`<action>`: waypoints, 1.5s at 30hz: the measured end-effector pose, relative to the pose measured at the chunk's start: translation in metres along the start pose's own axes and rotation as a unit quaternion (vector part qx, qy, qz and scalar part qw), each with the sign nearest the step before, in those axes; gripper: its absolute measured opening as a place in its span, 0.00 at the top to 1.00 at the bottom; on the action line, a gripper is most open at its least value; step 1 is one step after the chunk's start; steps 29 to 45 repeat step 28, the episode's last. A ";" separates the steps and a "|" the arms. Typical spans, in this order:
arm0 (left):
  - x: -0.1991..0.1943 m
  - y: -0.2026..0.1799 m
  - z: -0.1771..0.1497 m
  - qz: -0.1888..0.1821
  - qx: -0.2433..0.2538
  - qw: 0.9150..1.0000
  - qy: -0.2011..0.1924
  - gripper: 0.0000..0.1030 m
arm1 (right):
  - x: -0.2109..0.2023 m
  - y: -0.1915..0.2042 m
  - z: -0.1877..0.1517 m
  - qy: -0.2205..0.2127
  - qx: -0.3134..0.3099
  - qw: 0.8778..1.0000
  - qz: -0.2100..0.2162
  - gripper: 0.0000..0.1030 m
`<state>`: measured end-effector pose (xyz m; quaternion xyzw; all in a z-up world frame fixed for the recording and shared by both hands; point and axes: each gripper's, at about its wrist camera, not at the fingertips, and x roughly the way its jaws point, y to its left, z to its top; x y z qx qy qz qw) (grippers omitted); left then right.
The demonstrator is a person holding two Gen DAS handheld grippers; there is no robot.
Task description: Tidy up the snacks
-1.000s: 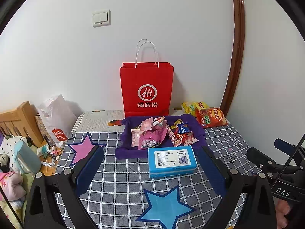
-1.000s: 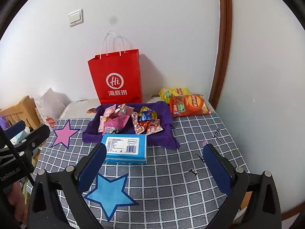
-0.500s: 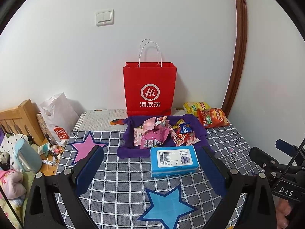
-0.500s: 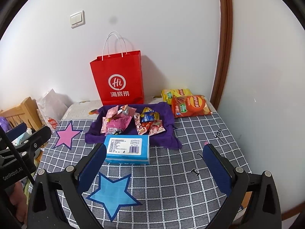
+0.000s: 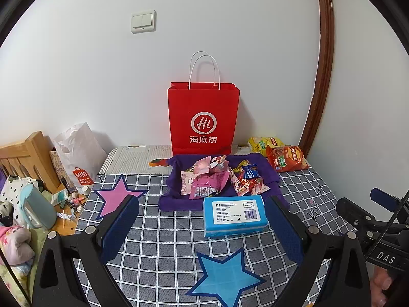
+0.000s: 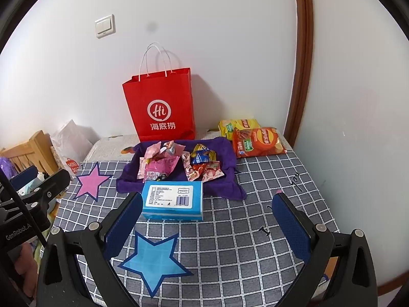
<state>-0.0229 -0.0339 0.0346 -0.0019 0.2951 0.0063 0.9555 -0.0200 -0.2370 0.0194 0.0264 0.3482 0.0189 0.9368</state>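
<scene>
A pile of small snack packets (image 5: 217, 179) (image 6: 179, 163) lies on a purple cloth (image 5: 268, 168) (image 6: 227, 184) on the checked table. A blue tissue box (image 5: 235, 215) (image 6: 172, 203) sits just in front of the cloth. A red paper bag (image 5: 203, 120) (image 6: 159, 105) stands upright against the wall behind. An orange chip bag (image 5: 287, 158) (image 6: 258, 142) and a yellow one (image 5: 263, 143) (image 6: 237, 124) lie at the back right. My left gripper (image 5: 202, 215) and right gripper (image 6: 207, 212) are both open, empty, and hover near the table's front, short of the box.
A pink star (image 5: 116, 195) (image 6: 90, 180) and a blue star (image 5: 222, 278) (image 6: 152, 258) are stuck on the grey checked tablecloth (image 5: 158, 243). A white Miniso bag (image 5: 79, 156), a wooden frame (image 5: 23, 156) and clutter lie off the left edge. Walls close the back and right.
Both grippers have pulled back and risen slightly; the bag, cloth and box sit a little lower and further right in view. Nothing on the table moved.
</scene>
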 end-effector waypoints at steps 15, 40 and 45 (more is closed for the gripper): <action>0.000 -0.001 0.001 0.003 -0.001 1.000 0.000 0.04 | -0.003 0.002 0.000 -0.001 0.001 1.000 0.001 0.03; -0.003 -0.002 -0.001 0.005 -0.002 1.000 -0.003 0.04 | -0.007 0.003 -0.001 -0.009 0.004 1.000 0.011 0.03; -0.003 -0.002 -0.001 0.005 -0.002 1.000 -0.003 0.04 | -0.007 0.003 -0.001 -0.009 0.004 1.000 0.011 0.03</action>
